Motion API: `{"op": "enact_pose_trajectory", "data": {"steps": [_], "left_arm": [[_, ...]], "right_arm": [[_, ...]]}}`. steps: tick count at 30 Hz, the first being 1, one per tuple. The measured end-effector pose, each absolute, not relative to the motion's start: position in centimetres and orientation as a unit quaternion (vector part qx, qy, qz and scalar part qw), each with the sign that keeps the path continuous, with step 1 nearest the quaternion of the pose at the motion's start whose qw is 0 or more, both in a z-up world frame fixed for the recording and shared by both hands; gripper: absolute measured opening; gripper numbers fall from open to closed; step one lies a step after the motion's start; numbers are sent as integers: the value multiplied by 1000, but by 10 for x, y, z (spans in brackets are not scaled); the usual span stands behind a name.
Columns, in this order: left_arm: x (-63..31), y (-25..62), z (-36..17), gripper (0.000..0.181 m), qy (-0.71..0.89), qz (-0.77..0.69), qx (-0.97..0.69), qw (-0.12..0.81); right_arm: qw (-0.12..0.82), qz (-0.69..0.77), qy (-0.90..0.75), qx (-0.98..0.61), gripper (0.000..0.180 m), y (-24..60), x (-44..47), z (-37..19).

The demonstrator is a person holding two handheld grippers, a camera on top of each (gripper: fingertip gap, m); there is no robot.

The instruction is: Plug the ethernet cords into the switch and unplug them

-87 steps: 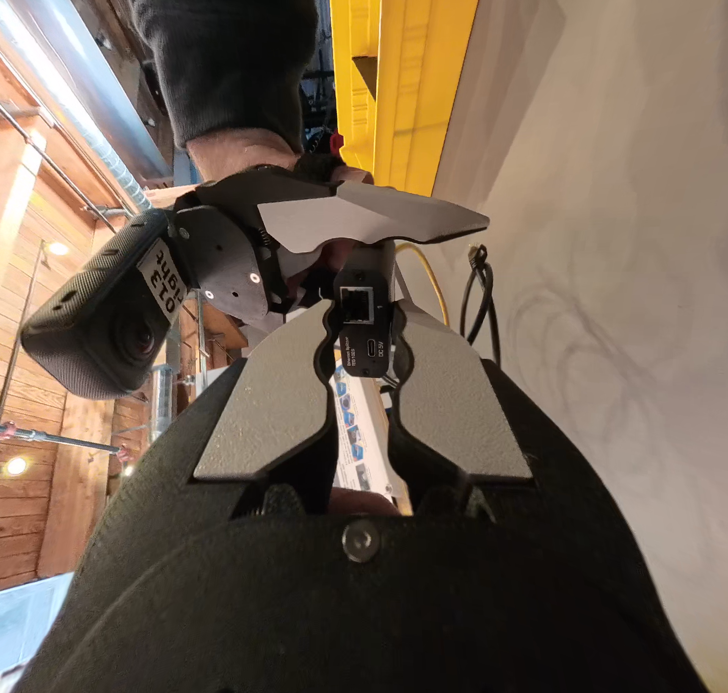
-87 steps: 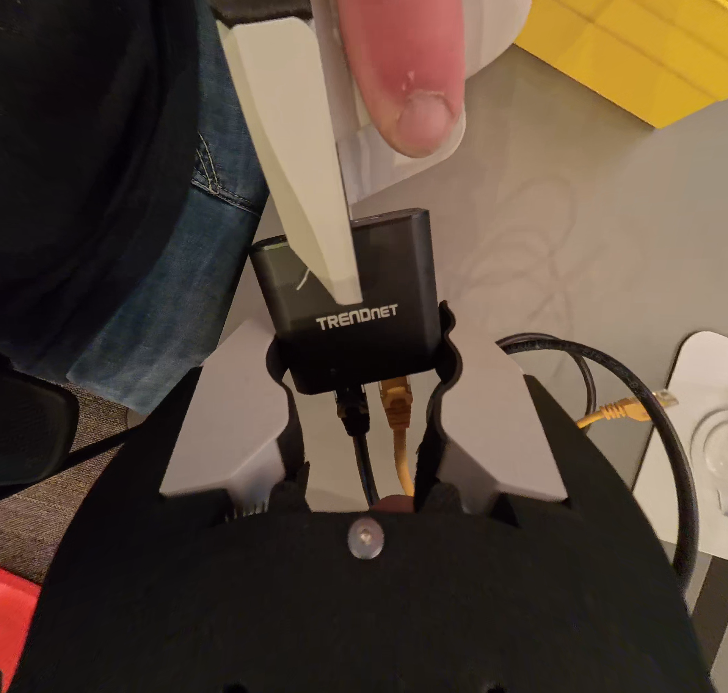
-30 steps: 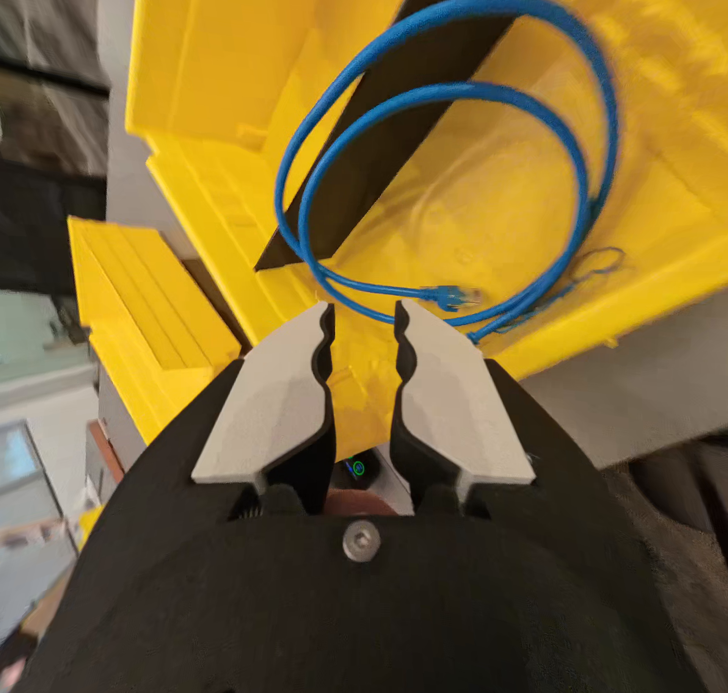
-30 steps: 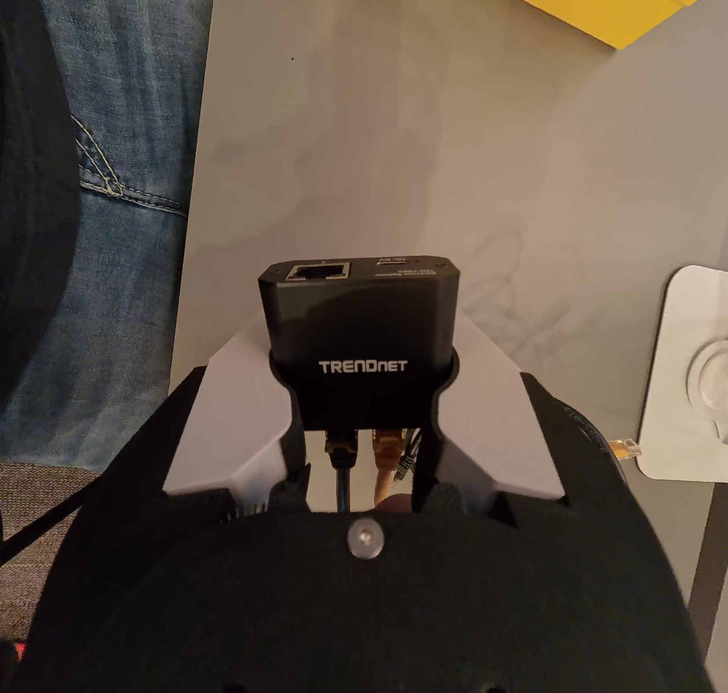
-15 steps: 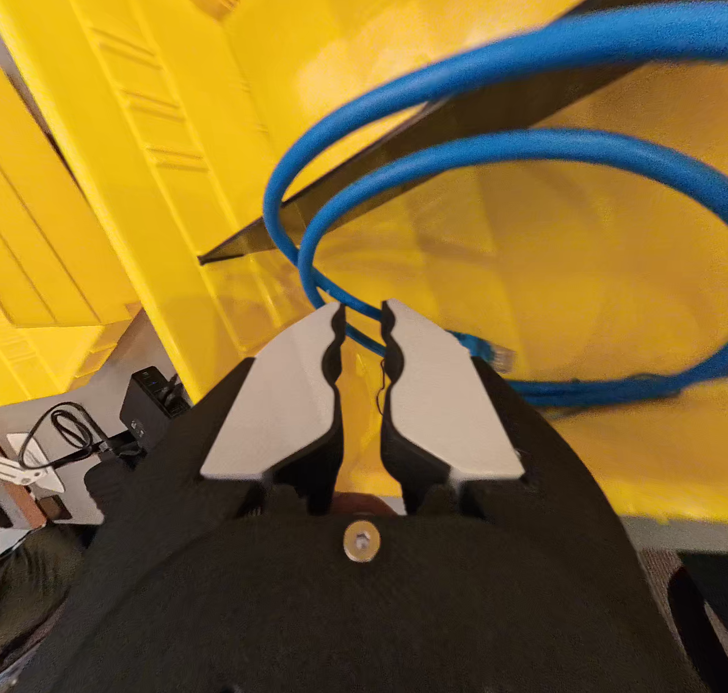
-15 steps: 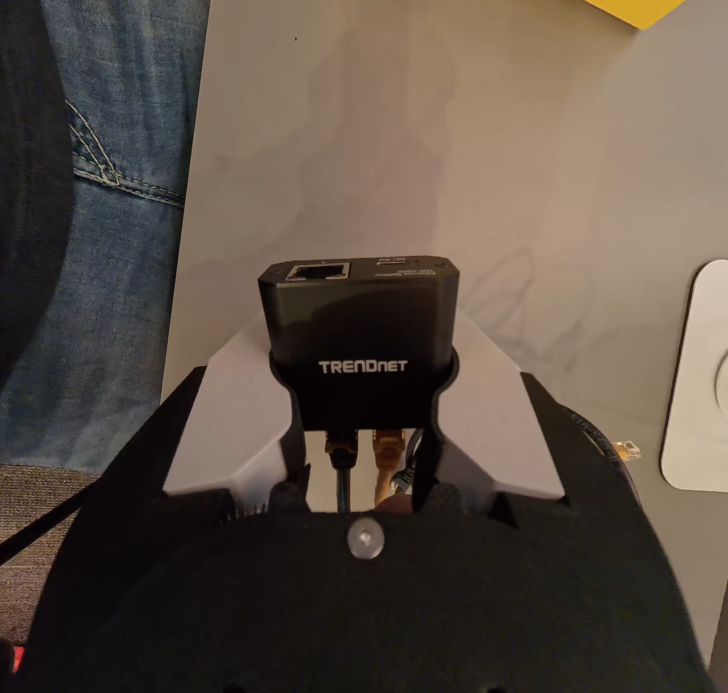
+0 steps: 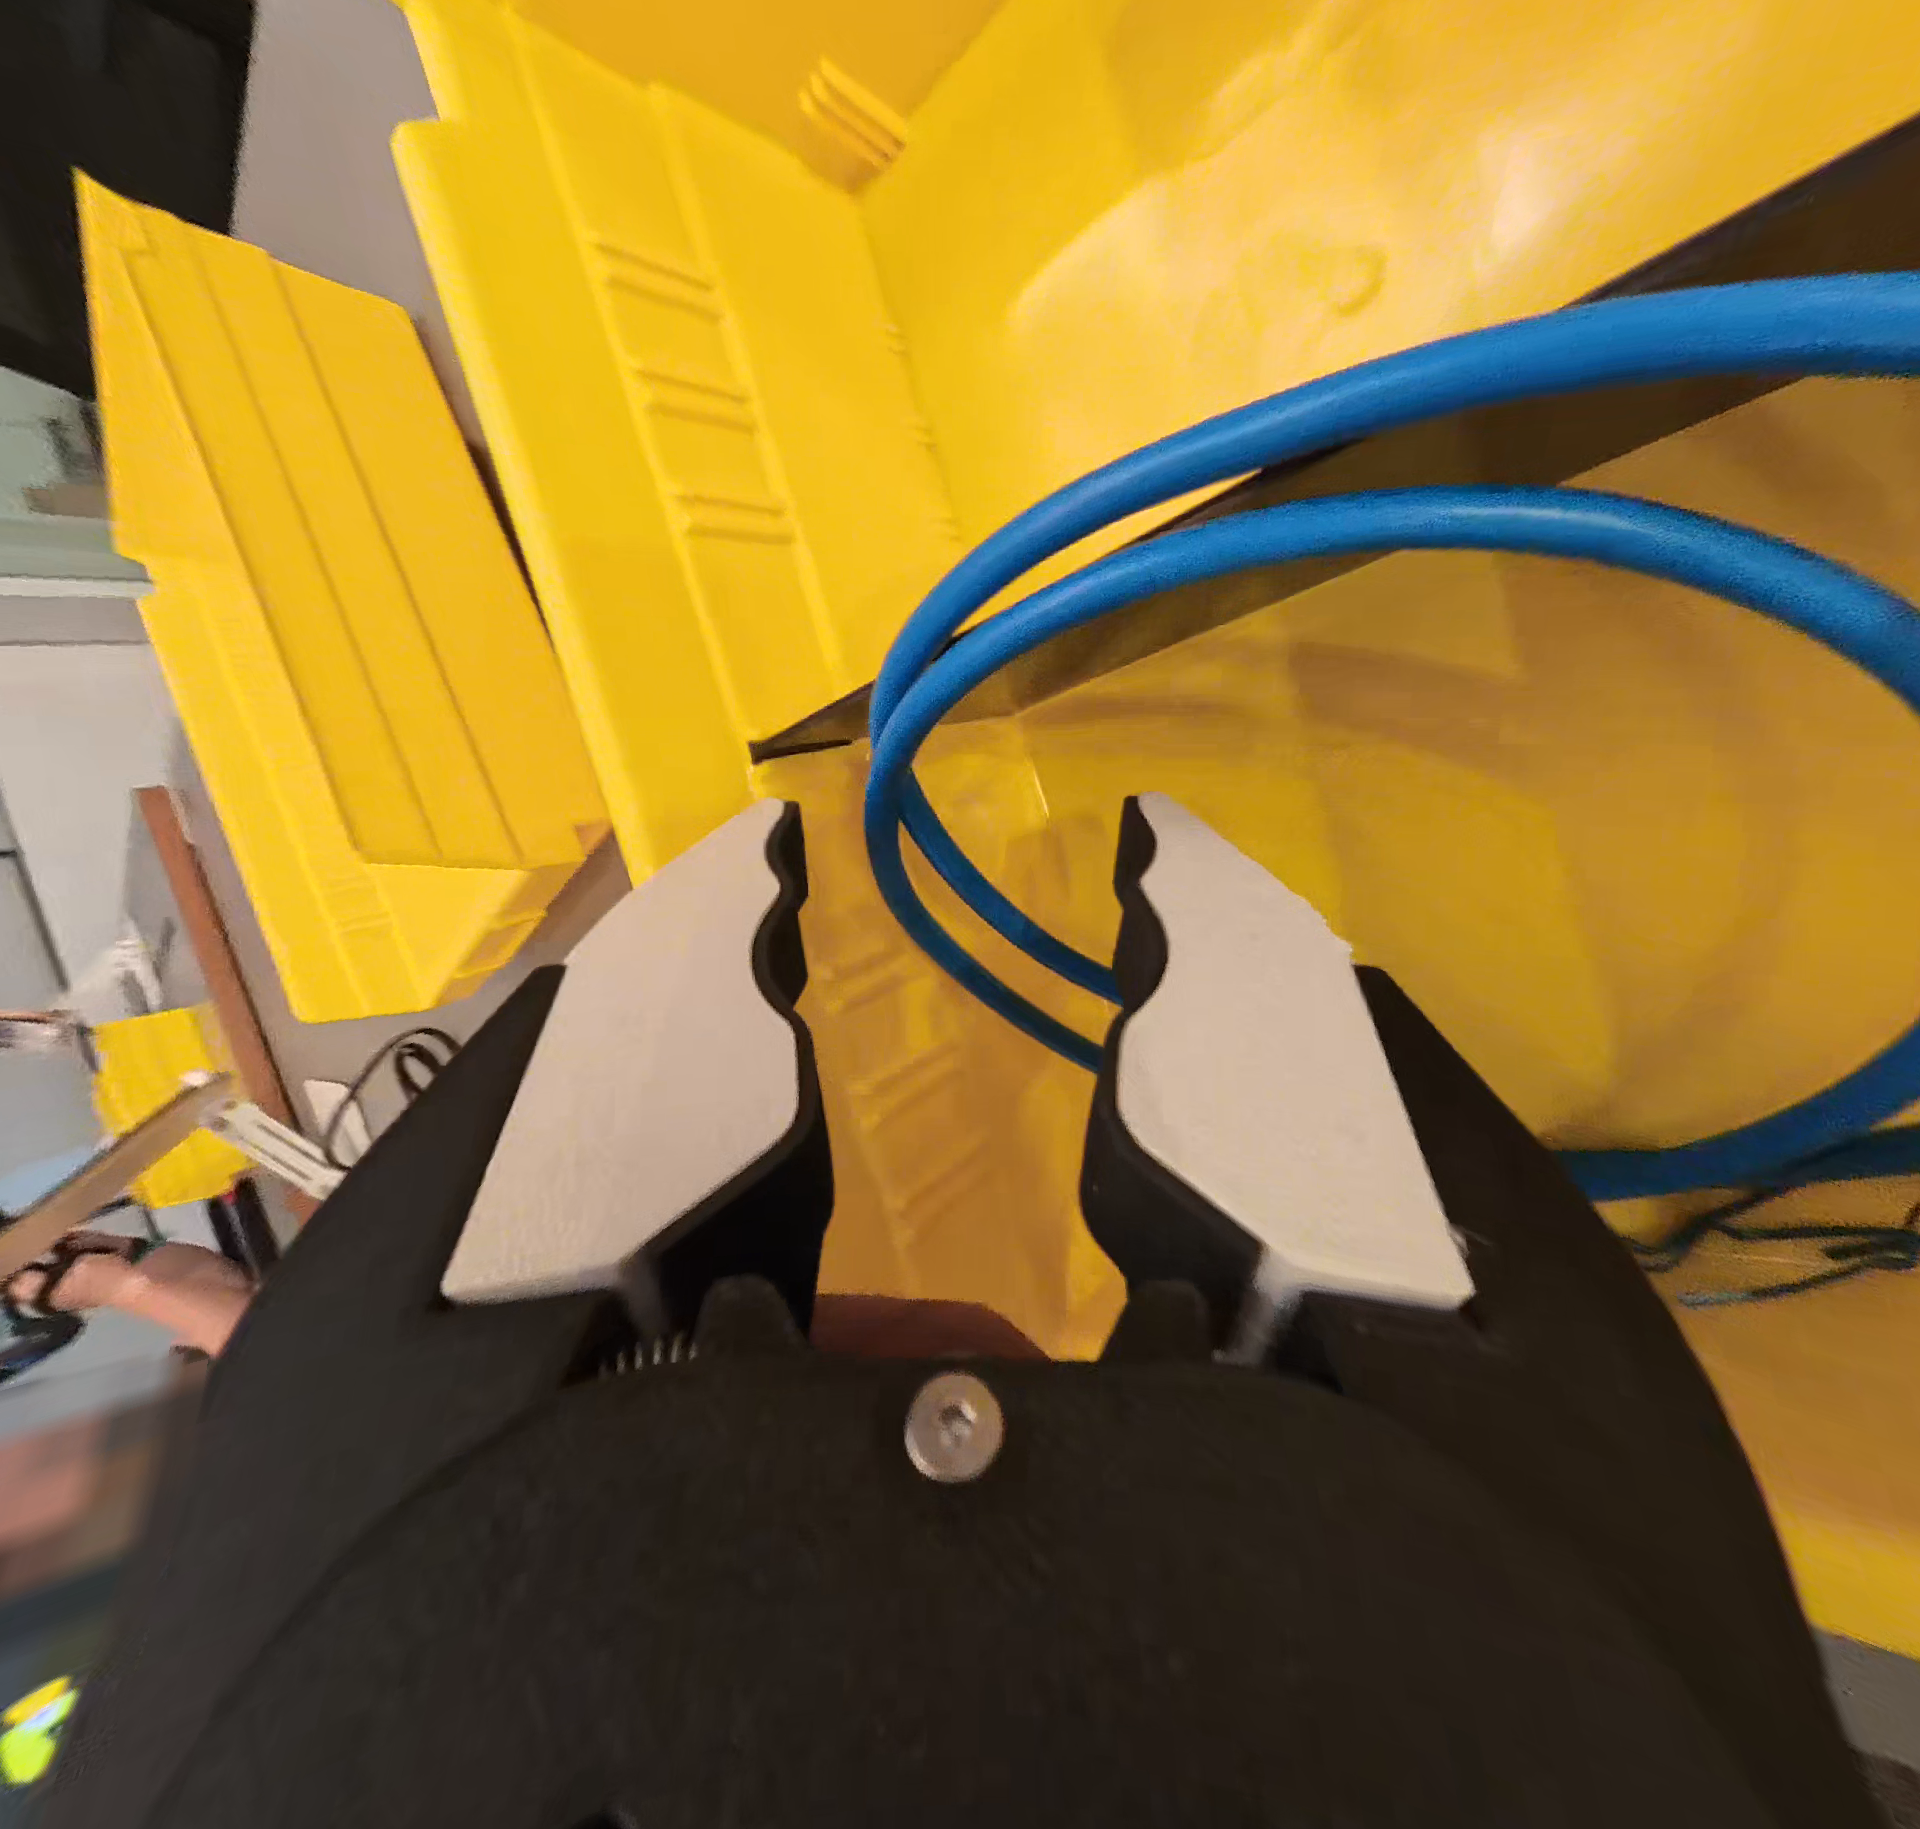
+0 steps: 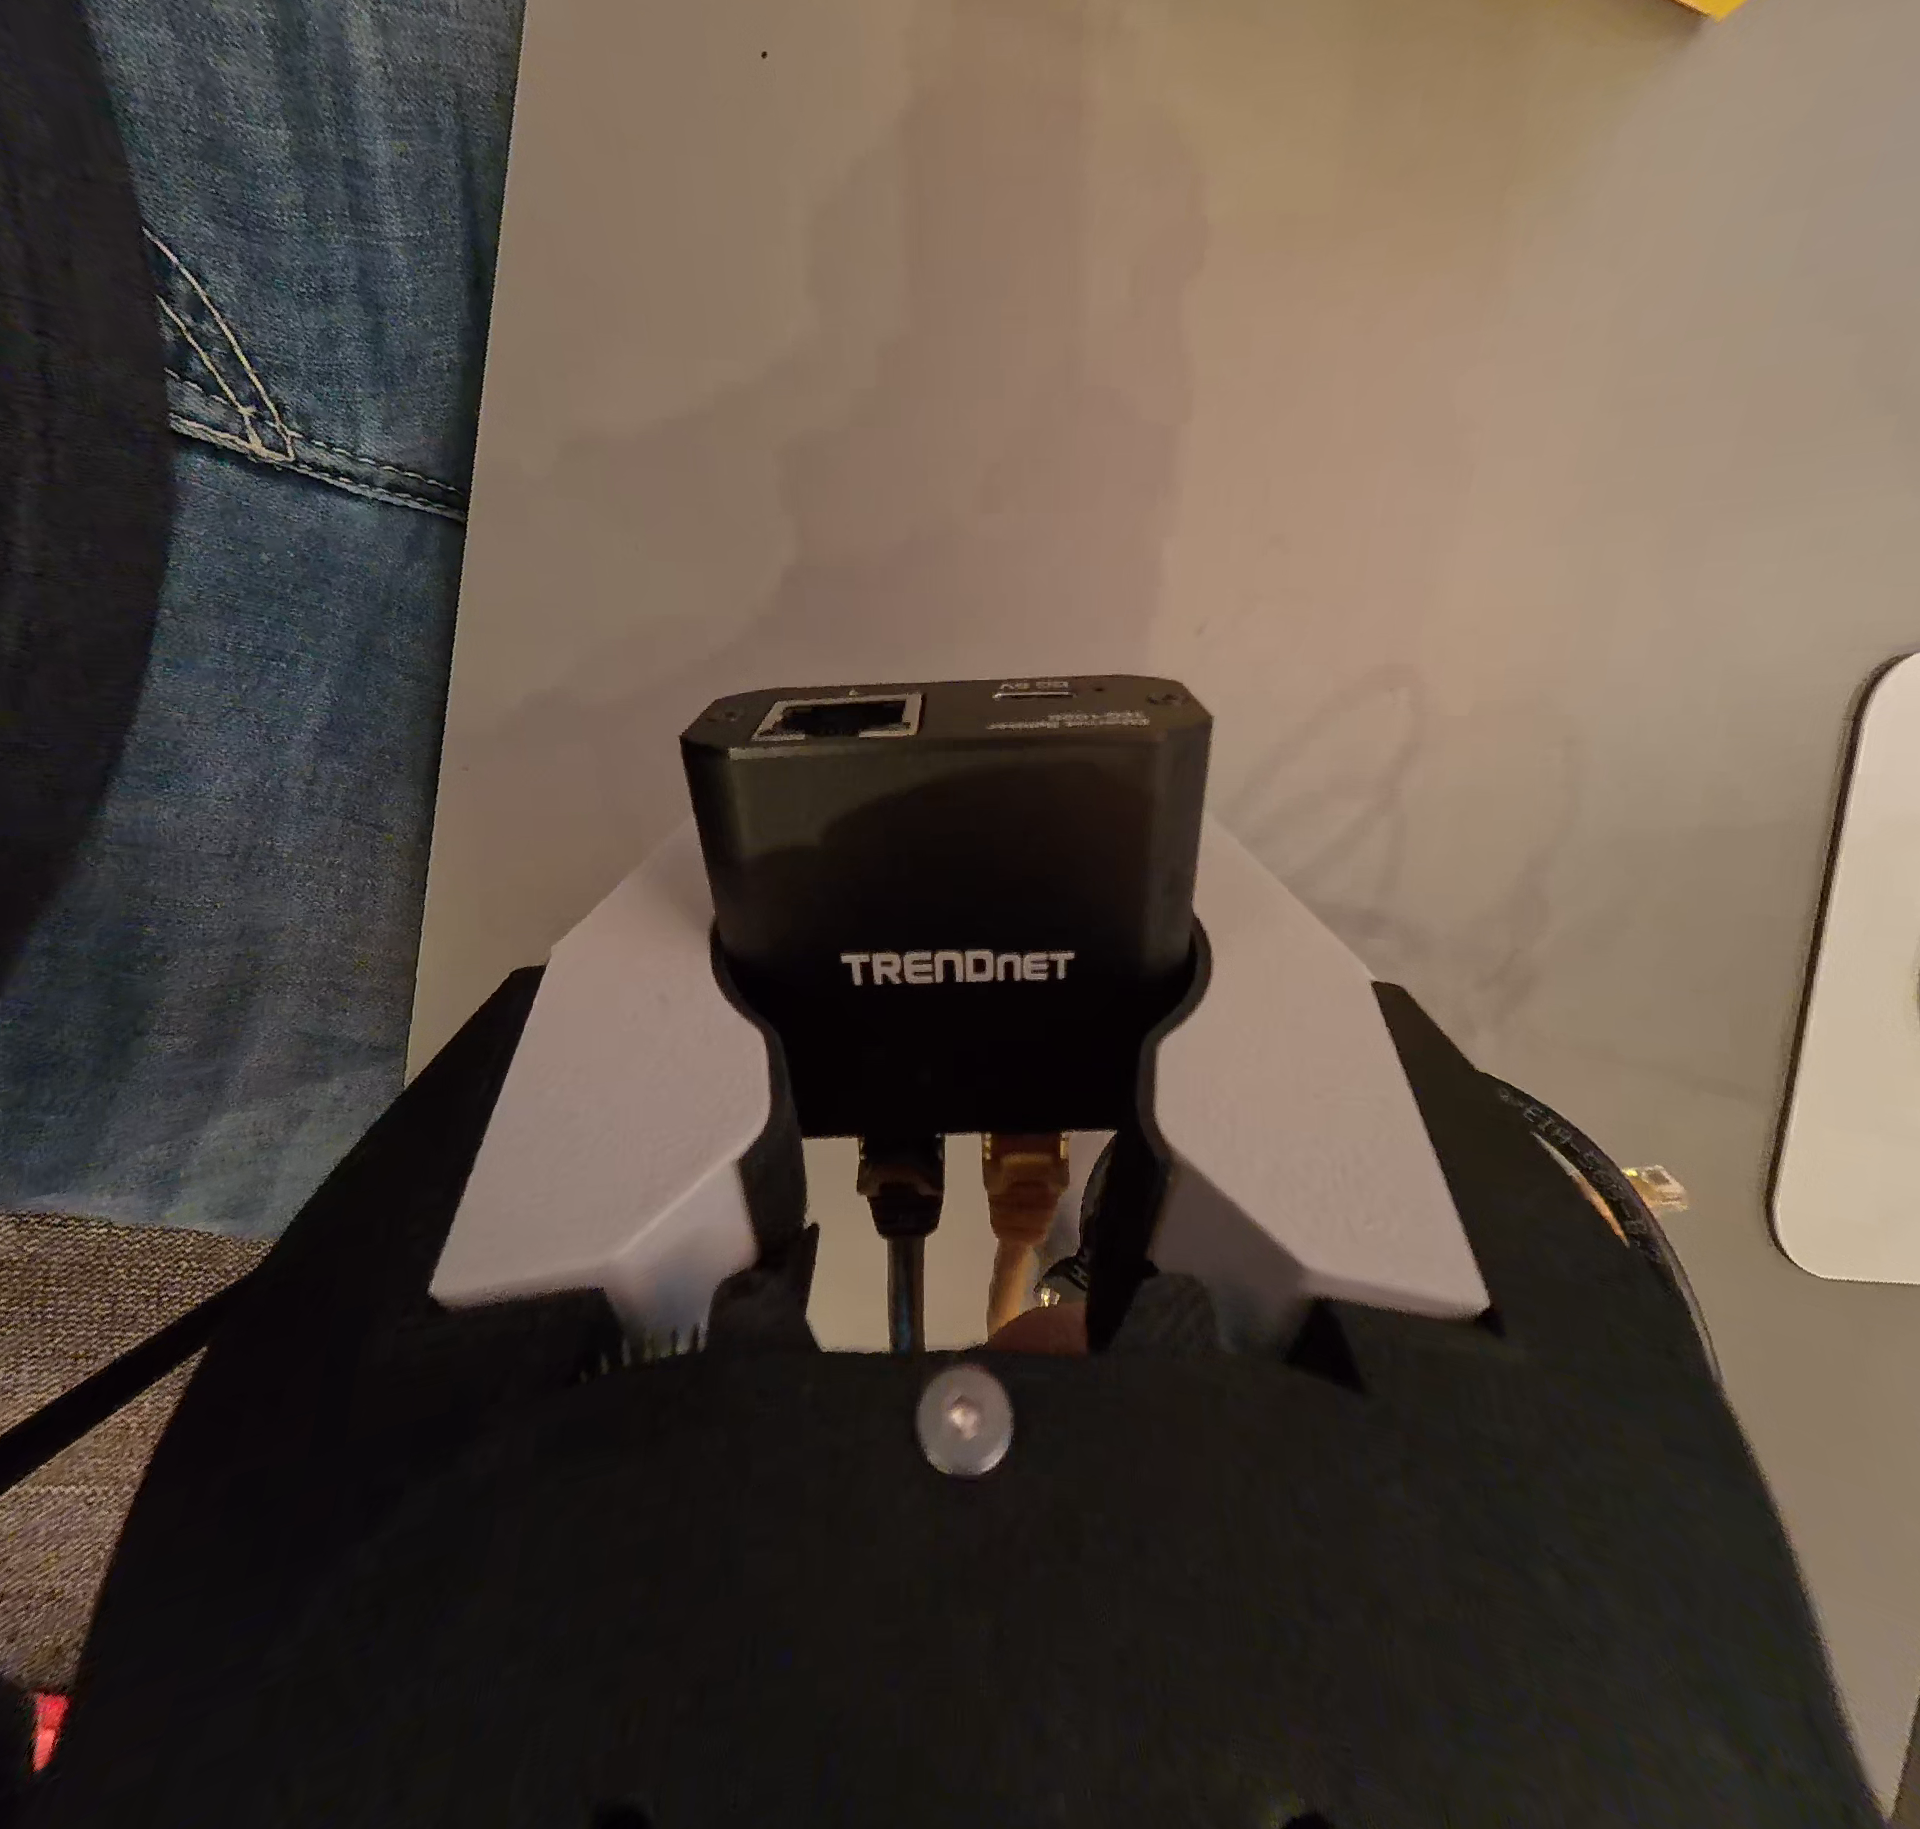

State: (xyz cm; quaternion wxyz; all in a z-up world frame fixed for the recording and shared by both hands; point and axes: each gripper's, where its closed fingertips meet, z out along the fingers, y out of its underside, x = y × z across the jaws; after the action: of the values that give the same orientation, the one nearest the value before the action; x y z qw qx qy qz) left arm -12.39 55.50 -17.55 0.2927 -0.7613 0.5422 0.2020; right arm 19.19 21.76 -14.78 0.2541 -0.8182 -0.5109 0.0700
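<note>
The left gripper [image 7: 961,823] is spread wide, grasping nothing, inside a bright yellow plastic bin [image 7: 1195,169]. Two loops of a coiled blue ethernet cord [image 7: 1299,522] pass between its fingertips, running close to the right finger; whether they touch it is unclear in the blur.

The right gripper [image 8: 961,958] is clenched on a small black plastic switch [image 8: 951,844], which juts forward over a grey tabletop [image 8: 1039,325]. A black cord [image 8: 899,1197] and a yellow cord [image 8: 1023,1182] are plugged into its near end, between the fingers. The port on its far end faces away, unfilled.
</note>
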Motion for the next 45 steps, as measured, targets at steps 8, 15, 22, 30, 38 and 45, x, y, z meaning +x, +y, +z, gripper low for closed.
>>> {"op": "enact_pose_trajectory", "data": {"steps": [8, 15, 22, 30, 38, 45], "left_arm": [[-122, 566, -172, 7, 546, 206, -744, 325], [-102, 549, -111, 7, 583, 133, -687, 413], [-71, 528, -52, 6, 608, 115, -619, 483], [-70, 541, -43, 7, 512, 43, -652, 558], [-93, 555, -40, 7, 334, -163, -723, 582], [-86, 537, -10, 6, 388, -115, -668, 624]], "right_arm": [[252, 70, -512, -819, 70, 217, 192, -150], [255, 68, -511, -818, 70, 217, 196, -149], [256, 67, -510, -819, 70, 216, 197, -148], [262, 63, -506, -819, 70, 215, 200, -144], [260, 64, -507, -819, 70, 216, 200, -146], [262, 64, -505, -820, 70, 217, 201, -145]]}}
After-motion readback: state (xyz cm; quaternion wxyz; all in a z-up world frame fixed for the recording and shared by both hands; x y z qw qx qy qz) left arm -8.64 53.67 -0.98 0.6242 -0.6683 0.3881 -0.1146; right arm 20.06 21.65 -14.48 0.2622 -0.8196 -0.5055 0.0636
